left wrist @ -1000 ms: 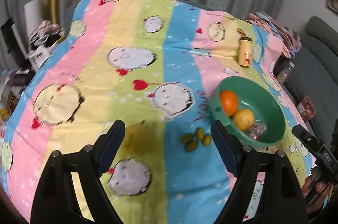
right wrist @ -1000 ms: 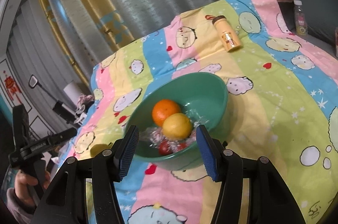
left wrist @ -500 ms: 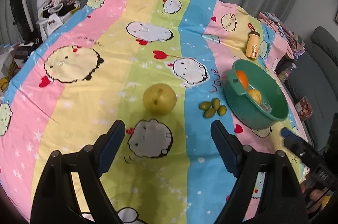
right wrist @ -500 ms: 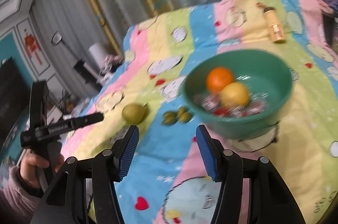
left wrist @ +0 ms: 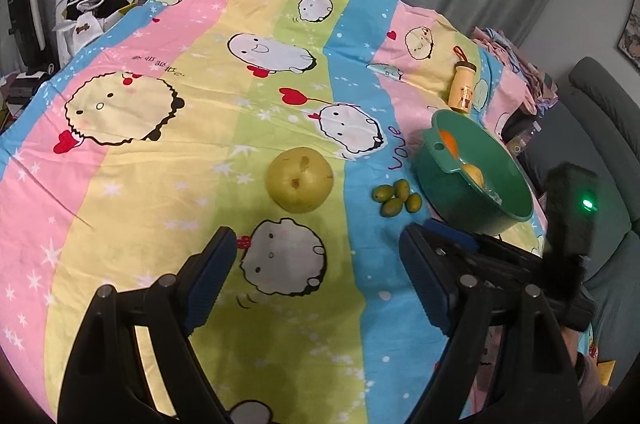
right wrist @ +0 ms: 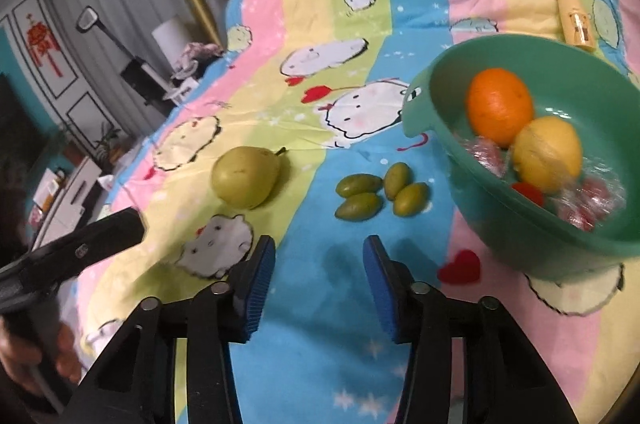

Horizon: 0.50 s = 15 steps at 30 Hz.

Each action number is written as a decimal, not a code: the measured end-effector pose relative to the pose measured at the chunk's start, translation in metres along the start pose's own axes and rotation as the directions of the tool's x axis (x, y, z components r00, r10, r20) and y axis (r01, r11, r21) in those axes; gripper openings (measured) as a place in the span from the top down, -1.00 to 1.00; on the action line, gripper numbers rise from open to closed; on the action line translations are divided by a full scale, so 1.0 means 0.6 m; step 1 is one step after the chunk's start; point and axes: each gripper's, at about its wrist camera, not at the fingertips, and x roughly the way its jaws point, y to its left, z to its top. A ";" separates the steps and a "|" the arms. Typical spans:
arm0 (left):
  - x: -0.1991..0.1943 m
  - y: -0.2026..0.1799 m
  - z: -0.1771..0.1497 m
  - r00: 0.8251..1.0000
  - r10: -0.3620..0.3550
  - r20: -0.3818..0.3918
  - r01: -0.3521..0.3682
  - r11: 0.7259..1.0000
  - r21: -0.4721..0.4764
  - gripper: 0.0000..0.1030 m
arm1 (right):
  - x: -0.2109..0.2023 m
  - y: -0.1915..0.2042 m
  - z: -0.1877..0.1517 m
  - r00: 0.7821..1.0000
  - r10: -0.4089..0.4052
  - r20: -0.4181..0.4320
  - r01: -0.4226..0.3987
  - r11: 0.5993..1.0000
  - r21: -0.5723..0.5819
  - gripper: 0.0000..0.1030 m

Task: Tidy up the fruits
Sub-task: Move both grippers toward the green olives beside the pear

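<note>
Right wrist view: the right tongs [right wrist: 319,264] have just been narrowing, still apart with nothing between them, and now face the four green fruits [right wrist: 376,194], where a second ago the green bowl [right wrist: 532,236] filled the gap. Beyond lies the pear [right wrist: 245,177], stem pointing up-right. Left tongs [left wrist: 316,264] gape empty.

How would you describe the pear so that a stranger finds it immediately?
Start at the green bowl on the striped cartoon blanket. Beside it lie four small green fruits; beyond them sits the pear, alone, far bigger, pale yellow-green, with a short stem.
</note>
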 end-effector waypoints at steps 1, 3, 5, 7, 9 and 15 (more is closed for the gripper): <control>0.001 0.005 -0.001 1.000 -0.005 -0.001 0.005 1.000 -0.003 -0.61 | 0.008 0.000 0.002 1.000 -0.015 -0.003 0.015 1.000 0.002 0.18; 0.002 0.010 -0.001 1.000 -0.016 -0.003 0.016 1.000 -0.004 -0.61 | 0.026 -0.001 0.008 0.999 -0.038 -0.014 0.038 0.999 0.016 0.23; 0.005 0.015 -0.002 1.000 -0.028 -0.006 0.028 1.000 -0.003 -0.61 | 0.040 -0.003 0.013 0.998 -0.061 -0.020 0.062 0.998 0.032 0.29; 0.008 0.017 -0.001 0.999 -0.044 -0.010 0.044 0.999 0.000 -0.61 | 0.050 -0.004 0.017 0.995 -0.100 -0.019 0.101 0.994 0.045 0.29; 0.011 0.018 -0.001 0.998 -0.057 -0.014 0.057 0.998 0.005 -0.61 | 0.059 -0.006 0.021 0.993 -0.117 -0.022 0.118 0.992 0.055 0.29; 0.022 0.014 -0.004 0.996 -0.087 -0.030 0.087 0.996 0.014 -0.61 | 0.071 -0.007 0.030 0.985 -0.169 -0.020 0.170 0.984 0.048 0.42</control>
